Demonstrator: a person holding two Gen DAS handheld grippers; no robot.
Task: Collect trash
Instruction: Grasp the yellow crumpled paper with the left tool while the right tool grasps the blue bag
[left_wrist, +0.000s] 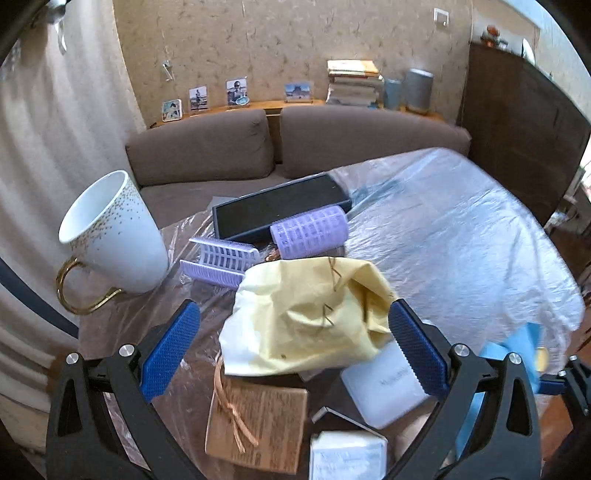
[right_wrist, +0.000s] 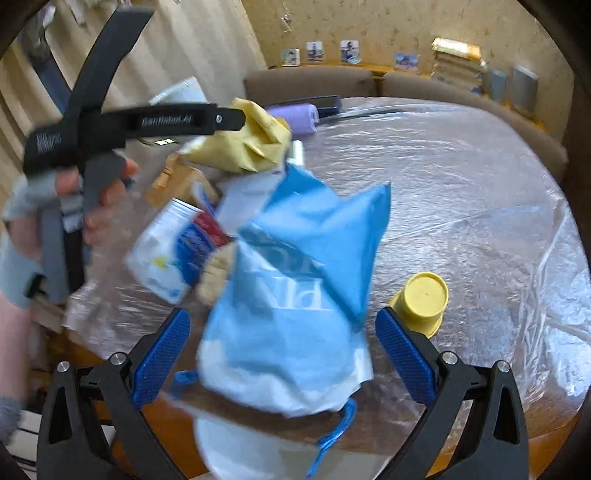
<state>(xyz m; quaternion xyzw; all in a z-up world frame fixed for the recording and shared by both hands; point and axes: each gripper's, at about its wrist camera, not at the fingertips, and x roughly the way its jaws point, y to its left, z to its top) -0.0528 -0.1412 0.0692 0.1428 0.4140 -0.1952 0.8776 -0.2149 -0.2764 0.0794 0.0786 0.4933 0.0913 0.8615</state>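
A crumpled yellow paper (left_wrist: 314, 295) lies on the table clutter between the blue pads of my left gripper (left_wrist: 293, 314). That gripper is open, with the right pad touching the paper and the left pad apart from it. In the right wrist view a gloved hand holds the left gripper (right_wrist: 221, 120) with the yellow paper (right_wrist: 251, 147) at its tip. My right gripper (right_wrist: 282, 321) is open around a blurred blue plastic bag (right_wrist: 295, 288) with a blue drawstring. A yellow cup (right_wrist: 421, 299) stands upside down to its right. A white, blue and red wrapper (right_wrist: 173, 247) lies left of the bag.
The table (left_wrist: 461, 240) is covered with clear plastic sheeting. A white mug (left_wrist: 114, 232) with a gold handle, purple hair rollers (left_wrist: 310, 230), a black box (left_wrist: 280, 206), a brown card (left_wrist: 258, 424) and a white box (left_wrist: 384, 384) crowd its left end. A brown sofa (left_wrist: 332, 140) stands behind.
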